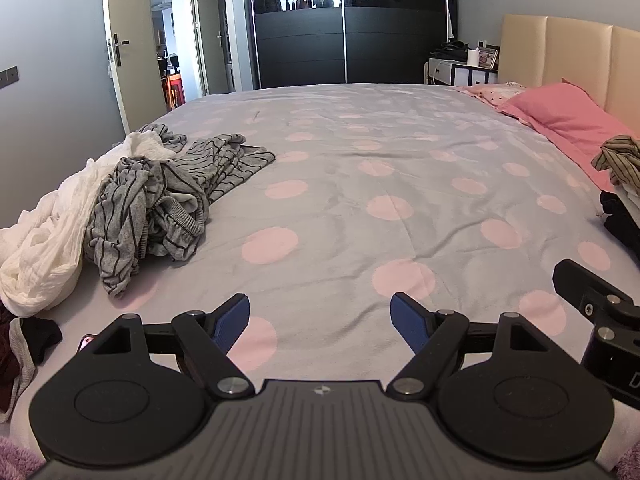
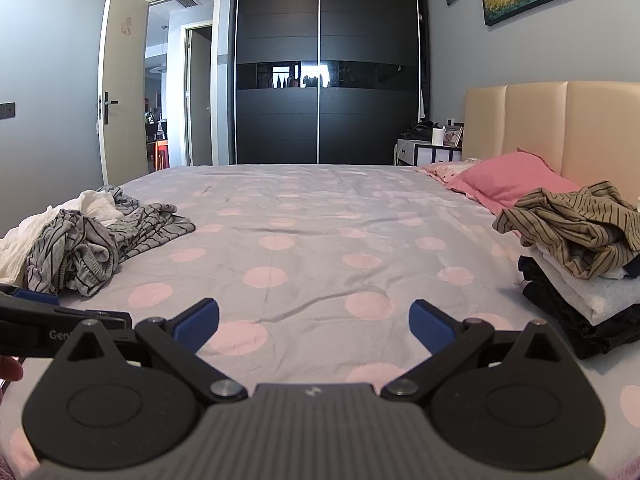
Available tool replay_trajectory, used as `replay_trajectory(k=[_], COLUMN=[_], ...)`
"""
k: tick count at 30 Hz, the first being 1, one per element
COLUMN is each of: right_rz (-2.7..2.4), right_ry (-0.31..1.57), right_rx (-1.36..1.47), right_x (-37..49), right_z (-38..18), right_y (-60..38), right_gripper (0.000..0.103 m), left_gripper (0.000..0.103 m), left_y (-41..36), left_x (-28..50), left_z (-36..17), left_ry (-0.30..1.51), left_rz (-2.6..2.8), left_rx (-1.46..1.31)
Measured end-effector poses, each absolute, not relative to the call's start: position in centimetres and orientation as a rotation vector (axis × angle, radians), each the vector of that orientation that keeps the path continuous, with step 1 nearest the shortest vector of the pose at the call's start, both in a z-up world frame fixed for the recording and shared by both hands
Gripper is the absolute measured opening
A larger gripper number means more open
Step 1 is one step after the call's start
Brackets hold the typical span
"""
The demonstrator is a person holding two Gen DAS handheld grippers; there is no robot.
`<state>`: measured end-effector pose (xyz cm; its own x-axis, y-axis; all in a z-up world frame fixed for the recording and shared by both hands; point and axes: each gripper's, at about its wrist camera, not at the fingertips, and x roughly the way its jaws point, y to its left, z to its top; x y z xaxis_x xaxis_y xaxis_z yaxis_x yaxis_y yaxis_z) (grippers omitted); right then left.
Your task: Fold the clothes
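A heap of unfolded clothes lies at the bed's left edge: grey striped garments [image 1: 160, 204] [image 2: 84, 248] and a white crinkled cloth [image 1: 40, 248] [image 2: 24, 240]. At the right, a stack of folded clothes [image 2: 592, 292] [image 1: 620, 208] carries a rumpled brown striped shirt [image 2: 580, 228] on top. My left gripper [image 1: 320, 322] hovers open over the bedspread, nothing between its blue pads. My right gripper [image 2: 314, 326] is open too, empty, above the spotted cover. Part of the right gripper's body [image 1: 600, 308] shows in the left wrist view, and the left gripper's finger [image 2: 36, 300] in the right wrist view.
The bed [image 1: 360, 184] has a grey cover with pink dots. Pink pillows [image 1: 560, 116] [image 2: 504, 180] lie against a beige headboard [image 2: 560, 128]. A dark wardrobe [image 2: 320, 68], an open door [image 2: 120, 80] and a nightstand [image 2: 432, 148] stand beyond. Dark clothes [image 1: 24, 344] sit at the near left.
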<state>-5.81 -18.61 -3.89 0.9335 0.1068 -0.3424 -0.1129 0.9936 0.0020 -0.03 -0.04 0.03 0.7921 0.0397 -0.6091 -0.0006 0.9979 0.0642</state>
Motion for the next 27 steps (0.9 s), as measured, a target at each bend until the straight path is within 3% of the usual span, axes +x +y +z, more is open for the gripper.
replay_trajectory(k=[27], right_rz=[0.146], right_ry=[0.393], right_rx=[-0.029], right_x=[-5.8], right_z=[-3.5], right_y=[-18.7], right_gripper=[0.102], left_gripper=[0.077], left_y=[-0.2], left_x=[-0.3], left_z=[0.1], left_ry=[0.654], left_rz=[0.008], left_rx=[0.049])
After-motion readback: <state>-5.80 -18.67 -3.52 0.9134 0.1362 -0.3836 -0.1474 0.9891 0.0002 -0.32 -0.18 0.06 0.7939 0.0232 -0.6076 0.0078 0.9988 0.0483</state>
